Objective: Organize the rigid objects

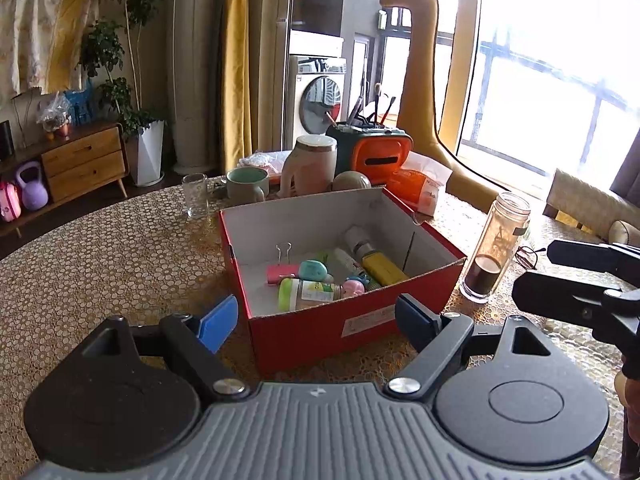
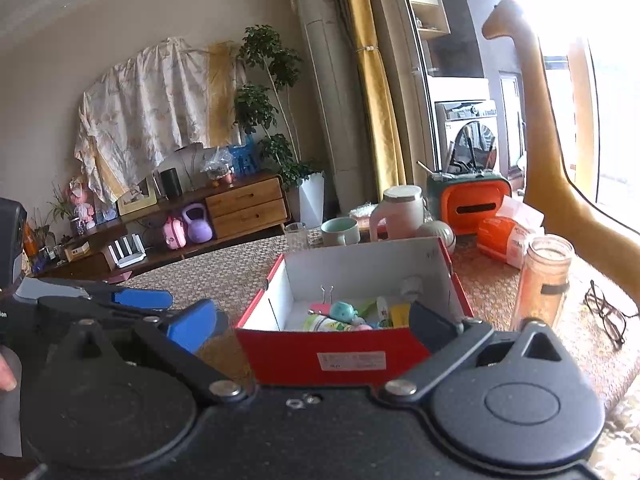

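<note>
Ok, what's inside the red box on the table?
The red box holds a pink binder clip, a yellow bottle, a green-capped jar and small toys. Its near wall hides anything underneath.

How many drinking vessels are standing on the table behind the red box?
3: a clear glass farthest left, a green-lined mug beside it, and a tall cream mug right of that. Others may hide behind the box.

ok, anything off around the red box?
One thing: a pair of glasses lies loose on the table right of the glass bottle, outside the red box. No spills or damage visible.
</note>
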Available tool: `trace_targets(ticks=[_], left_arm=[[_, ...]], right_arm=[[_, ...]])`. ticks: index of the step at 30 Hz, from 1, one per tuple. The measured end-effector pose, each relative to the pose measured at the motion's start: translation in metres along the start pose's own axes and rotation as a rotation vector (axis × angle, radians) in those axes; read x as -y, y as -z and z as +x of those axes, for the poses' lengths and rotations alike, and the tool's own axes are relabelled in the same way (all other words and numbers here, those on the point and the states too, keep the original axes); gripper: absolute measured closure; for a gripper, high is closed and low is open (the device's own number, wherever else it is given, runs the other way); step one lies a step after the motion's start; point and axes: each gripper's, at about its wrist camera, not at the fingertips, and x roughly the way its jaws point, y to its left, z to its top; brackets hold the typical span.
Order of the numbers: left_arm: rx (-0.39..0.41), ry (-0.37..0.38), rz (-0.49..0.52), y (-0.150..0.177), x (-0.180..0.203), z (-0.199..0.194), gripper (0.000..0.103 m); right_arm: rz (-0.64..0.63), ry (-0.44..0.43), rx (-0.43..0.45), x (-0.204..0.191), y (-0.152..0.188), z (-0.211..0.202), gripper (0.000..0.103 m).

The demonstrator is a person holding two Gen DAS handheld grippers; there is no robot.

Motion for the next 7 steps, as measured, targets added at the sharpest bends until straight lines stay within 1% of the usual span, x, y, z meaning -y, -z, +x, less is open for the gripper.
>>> trace_targets(ticks=[7], left_arm=[[-0.005,-0.031,-0.004,-0.001,0.011,0.002,0.017]], right_arm=[[0.041,0.001,-0.025,0.018,0.01,-0.007,0.0]])
